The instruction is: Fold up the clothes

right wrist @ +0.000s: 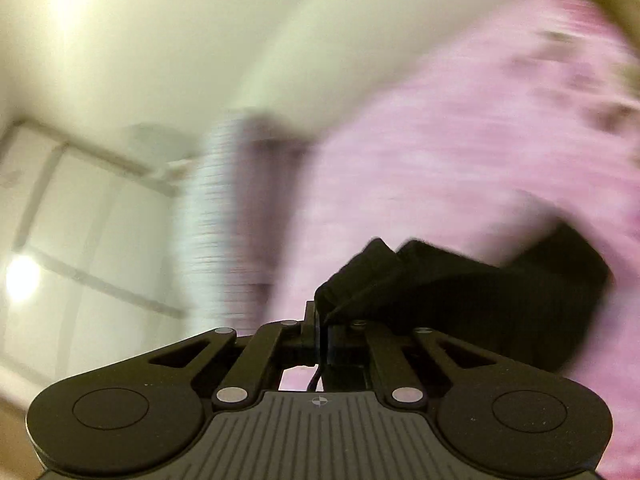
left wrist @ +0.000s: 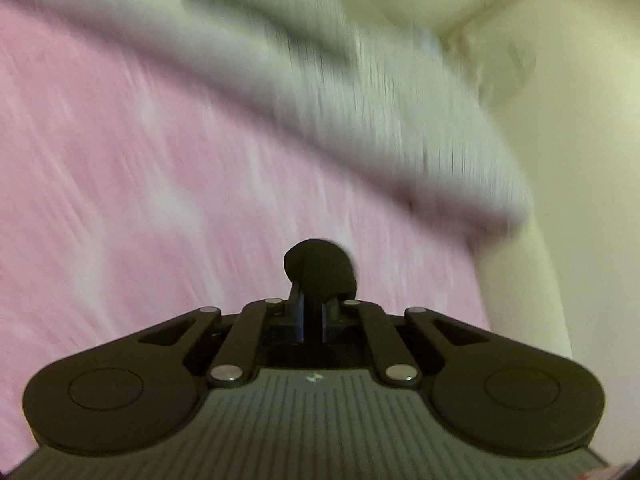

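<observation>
- The left tool (left wrist: 316, 272) has its jaws closed together; at its tip sits a small dark rounded wad, which reads as a pinched bit of black cloth, though the blur leaves me unable to say so for certain.
- The right tool (right wrist: 332, 300) is closed on the black garment (right wrist: 500, 292), a bunched fold of it caught right at the tip.
- From the right tool the black garment trails away to the right and slightly ahead, its long axis running sideways across that tool's pointing line, not along it. This is the relation the coming move depends on: the free length hangs off to one side, so any fold has to carry that side over.
- Beneath both tools lies a pink bed cover (left wrist: 140, 180), streaked by motion blur; no worktop is in view.
- Ahead of the left tool and up to its right, a pale grey striped cloth (left wrist: 360, 112) lies across the pink bed cover, well apart from the tip.
- In the right wrist view the same kind of pale striped cloth stands ahead and to the left of the tool, not touching it.
- The right tool plainly has the larger share of the garment, so I judge it the leading hand for laying the piece down.
- Risk, as I judge it: a small pinch at the left tip could slip out.
</observation>
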The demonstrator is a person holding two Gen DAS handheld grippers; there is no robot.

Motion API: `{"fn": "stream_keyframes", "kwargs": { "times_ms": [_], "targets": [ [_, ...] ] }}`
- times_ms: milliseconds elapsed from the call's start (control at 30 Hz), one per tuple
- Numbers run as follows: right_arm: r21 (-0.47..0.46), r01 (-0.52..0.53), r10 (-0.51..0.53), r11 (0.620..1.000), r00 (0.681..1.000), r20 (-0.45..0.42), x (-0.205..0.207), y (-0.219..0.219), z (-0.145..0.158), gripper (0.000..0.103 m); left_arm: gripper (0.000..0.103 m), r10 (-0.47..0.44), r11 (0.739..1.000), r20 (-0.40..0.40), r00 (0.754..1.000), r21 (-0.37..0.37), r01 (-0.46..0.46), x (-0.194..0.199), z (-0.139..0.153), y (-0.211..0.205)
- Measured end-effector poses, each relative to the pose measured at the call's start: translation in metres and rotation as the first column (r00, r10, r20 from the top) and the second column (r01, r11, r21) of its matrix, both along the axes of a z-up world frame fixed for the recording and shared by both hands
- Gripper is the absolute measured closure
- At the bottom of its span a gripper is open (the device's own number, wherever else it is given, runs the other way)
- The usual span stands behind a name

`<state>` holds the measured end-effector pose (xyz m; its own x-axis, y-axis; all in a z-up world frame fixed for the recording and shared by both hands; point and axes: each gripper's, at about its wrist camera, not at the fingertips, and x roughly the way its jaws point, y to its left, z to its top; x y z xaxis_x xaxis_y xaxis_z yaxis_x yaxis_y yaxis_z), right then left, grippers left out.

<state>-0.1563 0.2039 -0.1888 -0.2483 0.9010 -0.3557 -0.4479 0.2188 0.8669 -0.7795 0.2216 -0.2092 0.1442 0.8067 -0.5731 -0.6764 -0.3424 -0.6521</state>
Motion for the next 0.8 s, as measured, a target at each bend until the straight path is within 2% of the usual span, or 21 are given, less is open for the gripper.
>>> {"fn": "stream_keyframes", "kwargs": {
  "times_ms": [100, 200, 267, 333, 400, 467, 500, 600, 667, 700, 733, 800],
  "targets": [
    [0.185, -0.128, 0.135, 0.974, 0.99, -0.028, -0.049, 0.053, 0.055, 0.1, 0.098, 0.147, 0.98, -0.091, 0.985, 0.151, -0.132, -0.047, 0.073, -0.047],
    [0.344, -0.233, 0.264, 0.91, 0.963, -0.046, -0.094, 0.08, 0.103, 0.1, 0.098, 0.285, 0.924, -0.147, 0.947, 0.305, -0.23, -0.08, 0.144, -0.099],
    [0.436, -0.291, 0.343, 0.852, 0.938, -0.045, -0.122, 0.091, 0.134, 0.1, 0.098, 0.364, 0.875, -0.134, 0.922, 0.387, -0.289, -0.093, 0.183, -0.139],
    [0.486, -0.346, 0.402, 0.802, 0.915, -0.012, -0.136, 0.089, 0.152, 0.1, 0.097, 0.412, 0.842, -0.109, 0.905, 0.426, -0.331, -0.095, 0.202, -0.174],
    [0.526, -0.399, 0.456, 0.751, 0.889, 0.023, -0.148, 0.086, 0.168, 0.1, 0.095, 0.443, 0.833, -0.079, 0.893, 0.406, -0.377, -0.088, 0.197, -0.21],
    [0.483, -0.447, 0.491, 0.753, 0.87, 0.04, -0.145, 0.076, 0.158, 0.1, 0.088, 0.467, 0.838, -0.03, 0.884, 0.333, -0.432, -0.073, 0.169, -0.244],
    [0.432, -0.47, 0.496, 0.77, 0.867, 0.06, -0.139, 0.069, 0.148, 0.1, 0.086, 0.485, 0.84, 0.005, 0.875, 0.278, -0.467, -0.064, 0.147, -0.261],
    [0.199, -0.493, 0.473, 0.847, 0.869, 0.143, -0.105, 0.033, 0.089, 0.1, 0.085, 0.55, 0.834, 0.096, 0.83, -0.005, -0.552, -0.028, 0.056, -0.313],
    [-0.003, -0.459, 0.453, 0.888, 0.874, 0.174, -0.077, 0.004, 0.039, 0.1, 0.085, 0.591, 0.8, 0.131, 0.796, -0.221, -0.558, 0.001, -0.009, -0.349],
    [-0.123, -0.422, 0.438, 0.898, 0.877, 0.195, -0.061, -0.012, 0.01, 0.1, 0.085, 0.625, 0.762, 0.133, 0.769, -0.317, -0.564, 0.016, -0.036, -0.368],
    [-0.24, -0.376, 0.427, 0.895, 0.878, 0.217, -0.045, -0.027, -0.019, 0.1, 0.085, 0.651, 0.73, 0.131, 0.748, -0.377, -0.569, 0.029, -0.054, -0.382],
    [-0.444, -0.294, 0.418, 0.847, 0.883, 0.214, -0.018, -0.047, -0.069, 0.1, 0.085, 0.683, 0.683, 0.125, 0.719, -0.458, -0.569, 0.047, -0.076, -0.402]
  ]
}}
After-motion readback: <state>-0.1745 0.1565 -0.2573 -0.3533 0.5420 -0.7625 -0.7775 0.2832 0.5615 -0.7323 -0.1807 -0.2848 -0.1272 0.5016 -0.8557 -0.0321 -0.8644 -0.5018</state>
